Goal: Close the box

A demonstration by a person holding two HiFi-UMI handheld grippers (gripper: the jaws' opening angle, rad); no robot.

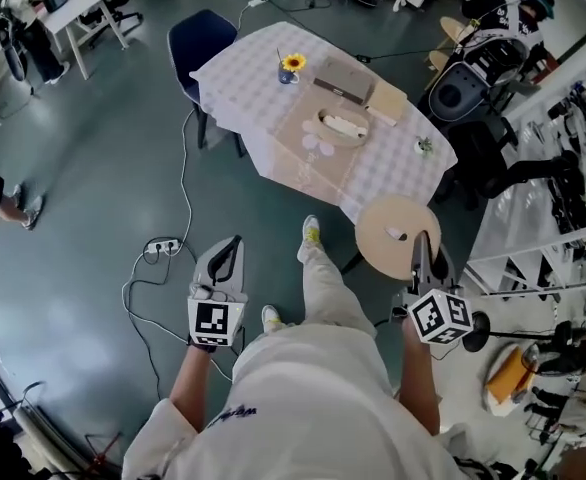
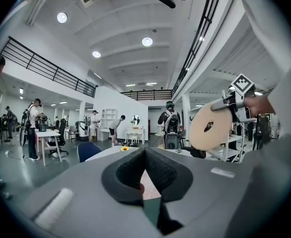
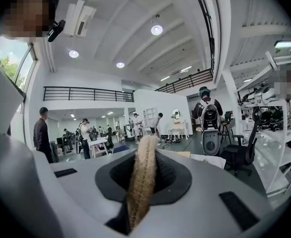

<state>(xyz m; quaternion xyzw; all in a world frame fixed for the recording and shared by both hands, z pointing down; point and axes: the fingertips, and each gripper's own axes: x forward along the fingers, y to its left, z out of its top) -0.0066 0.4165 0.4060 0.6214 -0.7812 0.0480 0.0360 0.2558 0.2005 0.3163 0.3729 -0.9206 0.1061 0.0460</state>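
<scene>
Right gripper [image 1: 425, 246]: my jaws are clamped on the rim of the round woven lid [image 1: 395, 234], which shows edge-on between the pads in the right gripper view. Left gripper [image 1: 231, 253]: my jaws are together, with nothing between them. I hold both above the grey floor [image 1: 83, 168]. The oval woven box [image 1: 320, 124] sits uncovered on the checked table [image 1: 258, 83], well apart from the lid and near a sunflower vase [image 1: 291, 66].

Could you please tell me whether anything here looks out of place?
Yes: the round woven lid is away from the table, clamped edge-on in the right gripper, while the oval box sits open on the table. Nothing looks spilled or damaged.
</scene>
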